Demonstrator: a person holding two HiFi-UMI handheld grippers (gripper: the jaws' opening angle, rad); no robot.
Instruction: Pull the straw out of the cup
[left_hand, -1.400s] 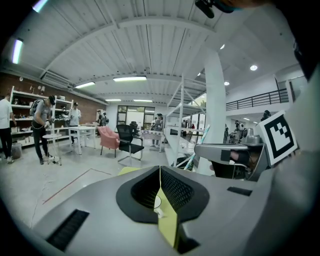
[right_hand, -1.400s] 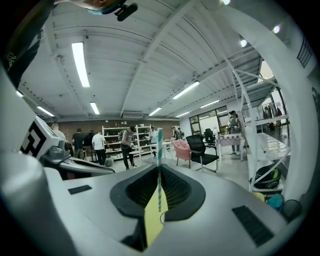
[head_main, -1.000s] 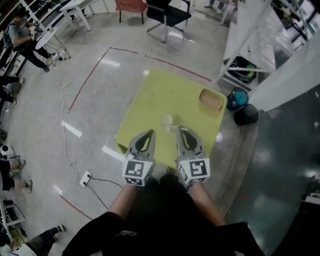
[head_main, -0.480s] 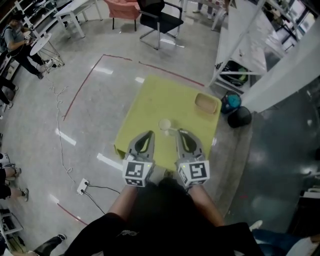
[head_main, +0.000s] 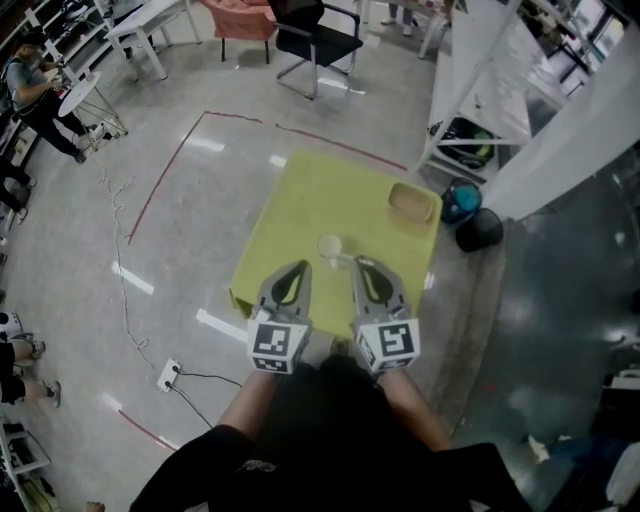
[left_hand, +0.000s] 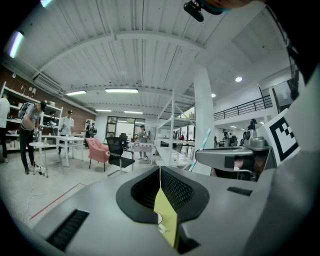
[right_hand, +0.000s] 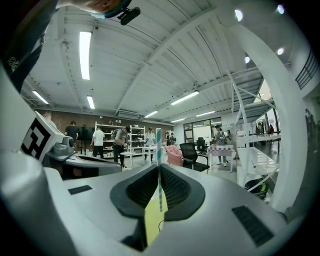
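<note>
We find the right gripper (right_hand: 159, 167) clamped on the straw (right_hand: 159, 145). In the right gripper view the teal-and-white striped straw stands upright, pinched between the jaw tips, with its upper end rising clear above them. The left gripper view confirms this, with the straw (left_hand: 206, 142) leaning up from the neighbouring gripper.

The left gripper (left_hand: 160, 169) has its jaws brought together with nothing between them. Only a sliver of the table shows through the gap below the tips.

From the head view we note both grippers side by side over the near edge of the yellow-green table (head_main: 300, 200), left gripper (head_main: 302, 264) and right gripper (head_main: 357, 261) pointing toward the far edge.

The cup (head_main: 330, 245) stands upright near the middle of the table, toward the near edge, just beyond the two sets of tips and between them. A faint pale line runs from the cup's rim toward the right jaw tips. We cannot tell whether the straw's lower end is inside the cup or clear of it.

A shallow tan tray (head_main: 412, 203) sits at the far right corner, well apart from the cup.
</note>
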